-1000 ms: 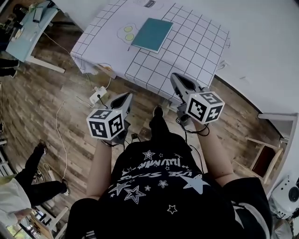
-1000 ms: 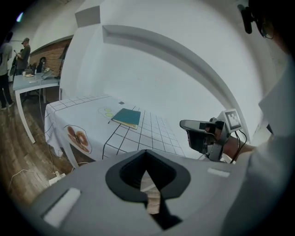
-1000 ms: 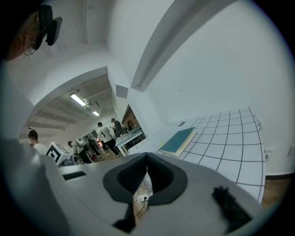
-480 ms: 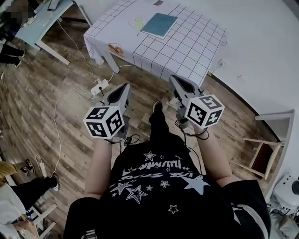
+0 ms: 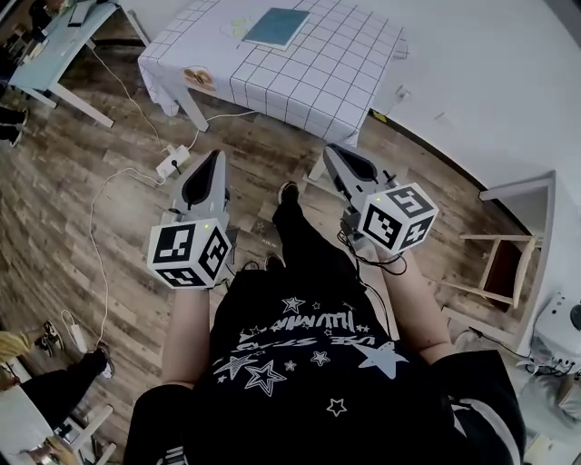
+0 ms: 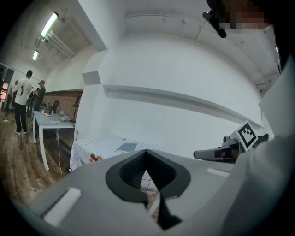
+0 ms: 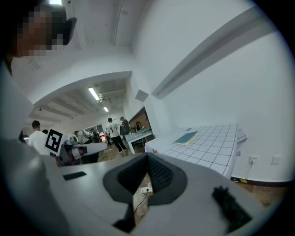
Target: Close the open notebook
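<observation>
The notebook [image 5: 275, 26] lies flat and closed, teal cover up, on the white checked tablecloth of the table [image 5: 318, 77] at the top of the head view. It also shows far off in the left gripper view as the notebook [image 6: 126, 147], and in the right gripper view as the notebook [image 7: 186, 138]. My left gripper [image 5: 213, 163] and right gripper [image 5: 334, 156] hang over the wooden floor, well short of the table. Both point towards it. Each has its jaws together, with nothing between them.
A power strip [image 5: 170, 162] with cables lies on the floor left of the table. A light blue table [image 5: 54, 41] stands at the far left and a wooden chair [image 5: 499, 263] by the white wall at the right. People stand in the background.
Both grippers have drawn back from the table, which now sits smaller and higher in the head view. The left gripper has also rolled. Their jaws have stayed together.
</observation>
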Demonstrator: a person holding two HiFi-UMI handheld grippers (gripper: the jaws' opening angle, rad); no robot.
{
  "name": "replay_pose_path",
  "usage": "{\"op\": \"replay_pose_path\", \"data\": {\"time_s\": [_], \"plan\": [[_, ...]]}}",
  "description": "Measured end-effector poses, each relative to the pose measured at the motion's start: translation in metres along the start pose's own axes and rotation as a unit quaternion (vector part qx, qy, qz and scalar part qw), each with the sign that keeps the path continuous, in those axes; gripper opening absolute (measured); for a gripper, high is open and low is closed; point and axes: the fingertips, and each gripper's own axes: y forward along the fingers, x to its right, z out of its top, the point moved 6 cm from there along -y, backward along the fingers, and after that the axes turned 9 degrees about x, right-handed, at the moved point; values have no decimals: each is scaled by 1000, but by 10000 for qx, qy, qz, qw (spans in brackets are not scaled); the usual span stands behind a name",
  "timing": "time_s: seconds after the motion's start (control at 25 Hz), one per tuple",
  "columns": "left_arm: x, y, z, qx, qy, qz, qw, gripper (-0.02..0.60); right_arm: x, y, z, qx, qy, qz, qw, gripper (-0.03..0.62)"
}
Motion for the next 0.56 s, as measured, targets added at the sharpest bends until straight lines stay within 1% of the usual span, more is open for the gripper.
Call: {"op": "replay_pose_path", "data": {"time_s": [0.12,0.32,0.44,0.56], "plan": [[15,-3,0,48,109,-33,9999,9,0,-18,-4,-49,2,-110,9999,14],[37,-1,-3,72,84,20,9999,9,13,-37,-4,-180,-70,-138,9997,14],[48,5,0,76,119,85,9999,9,26,-40,5,-164,-80,-141,9997,14],[59,11,4,66,-18,201,9998,9,34,-42,19,-157,-134,-83,9998,14]]}}
